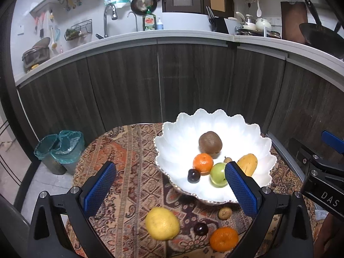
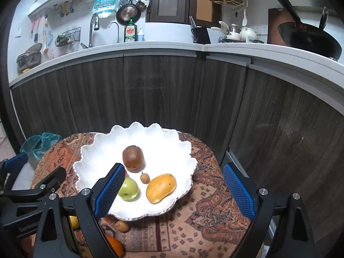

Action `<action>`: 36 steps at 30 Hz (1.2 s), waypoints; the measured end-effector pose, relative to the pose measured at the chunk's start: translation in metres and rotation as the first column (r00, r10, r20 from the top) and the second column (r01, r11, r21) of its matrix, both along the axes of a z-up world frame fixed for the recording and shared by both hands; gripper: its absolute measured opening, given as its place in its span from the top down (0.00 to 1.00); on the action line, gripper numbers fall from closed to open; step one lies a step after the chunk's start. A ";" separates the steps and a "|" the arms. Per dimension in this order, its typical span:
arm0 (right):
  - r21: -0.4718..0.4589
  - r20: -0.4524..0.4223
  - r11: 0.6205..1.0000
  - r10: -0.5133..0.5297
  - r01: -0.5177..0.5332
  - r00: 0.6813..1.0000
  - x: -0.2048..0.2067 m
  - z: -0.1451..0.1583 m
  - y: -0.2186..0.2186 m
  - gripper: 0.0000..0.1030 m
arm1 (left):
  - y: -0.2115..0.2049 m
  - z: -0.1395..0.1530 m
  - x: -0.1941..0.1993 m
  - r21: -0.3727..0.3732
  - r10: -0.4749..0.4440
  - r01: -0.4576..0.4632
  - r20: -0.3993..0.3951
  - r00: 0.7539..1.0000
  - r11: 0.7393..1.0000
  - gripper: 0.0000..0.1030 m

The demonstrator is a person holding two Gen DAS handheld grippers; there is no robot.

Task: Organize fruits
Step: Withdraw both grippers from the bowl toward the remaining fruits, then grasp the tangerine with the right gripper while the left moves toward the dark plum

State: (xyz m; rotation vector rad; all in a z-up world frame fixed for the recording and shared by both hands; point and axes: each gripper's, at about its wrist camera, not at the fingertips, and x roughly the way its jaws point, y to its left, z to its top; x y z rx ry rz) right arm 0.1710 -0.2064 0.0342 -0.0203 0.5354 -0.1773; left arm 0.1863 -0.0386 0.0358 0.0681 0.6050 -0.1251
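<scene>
A white scalloped bowl (image 1: 247, 133) (image 2: 172, 148) stands on a patterned cloth. It holds a kiwi (image 1: 210, 143) (image 2: 133, 158), an orange (image 1: 203, 163), a dark plum (image 1: 193, 175), a green apple (image 1: 218, 174) (image 2: 128, 189), a mango (image 1: 248, 163) (image 2: 161, 188) and a small brown fruit (image 2: 145, 178). On the cloth before the bowl lie a lemon (image 1: 162, 223), a plum (image 1: 200, 229), an orange (image 1: 224, 239) and a small brown fruit (image 1: 225, 213). My left gripper (image 1: 169, 178) is open above the lemon. My right gripper (image 2: 174, 179) is open over the bowl's near side.
A round table's patterned cloth (image 1: 133, 150) drops off at the far and left edges. Two lined bins (image 1: 60, 150) stand on the floor to the left. Dark kitchen cabinets (image 1: 172, 81) and a counter with a sink and cookware run behind.
</scene>
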 end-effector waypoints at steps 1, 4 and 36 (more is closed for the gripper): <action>0.001 0.000 1.000 0.002 -0.002 1.000 -0.002 0.000 0.001 0.09 | 0.002 0.000 -0.003 -0.002 0.002 -0.002 0.001 1.000 1.000 0.00; 0.005 0.000 1.000 0.009 -0.009 1.000 -0.007 0.000 0.004 0.09 | 0.006 0.000 -0.011 -0.003 0.009 -0.009 0.005 1.000 1.000 0.00; 0.043 -0.112 0.999 0.031 -0.026 0.993 -0.030 -0.056 0.016 0.09 | 0.023 -0.053 -0.046 0.012 0.023 -0.022 -0.068 0.997 1.000 0.00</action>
